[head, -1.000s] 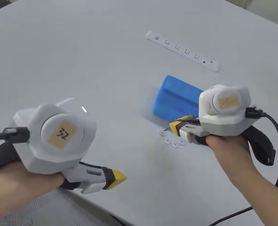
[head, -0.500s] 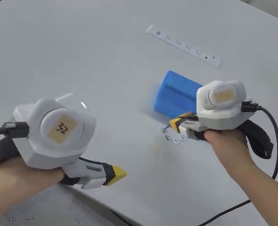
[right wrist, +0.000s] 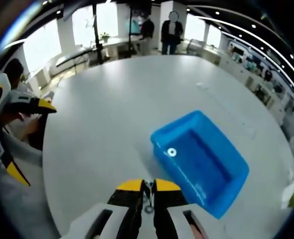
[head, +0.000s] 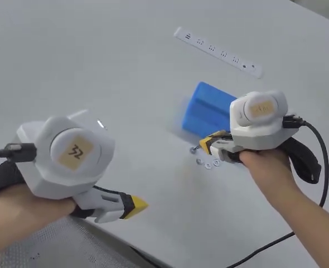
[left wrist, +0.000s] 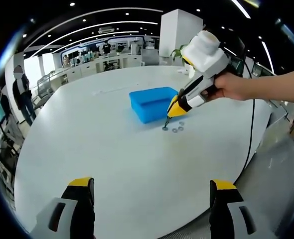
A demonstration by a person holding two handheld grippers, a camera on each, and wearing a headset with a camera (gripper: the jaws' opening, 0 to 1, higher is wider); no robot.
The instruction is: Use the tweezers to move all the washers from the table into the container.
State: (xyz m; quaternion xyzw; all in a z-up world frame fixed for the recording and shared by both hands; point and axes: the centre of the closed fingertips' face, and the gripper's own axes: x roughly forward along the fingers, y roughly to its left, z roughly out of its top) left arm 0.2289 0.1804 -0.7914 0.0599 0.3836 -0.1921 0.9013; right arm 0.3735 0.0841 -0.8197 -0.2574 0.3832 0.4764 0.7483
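The broad, smooth, pale counter (head: 97,67) is carrying everything. The left tongs (left wrist: 150,184) are hovering over its near edge, gaping wide and gripping nothing; the dark marks on their tan sticker are proving unreadable. The right tongs (right wrist: 148,185) are pinching slim metal tweezers (left wrist: 167,120) between nearly closed jaws. The blue rectangular container (head: 201,120) is holding one washer (right wrist: 172,152). A white power strip (head: 217,51) is lying beyond. A few ring-shaped washers (head: 208,164) are lying just beside the container, below the tweezers' tips.
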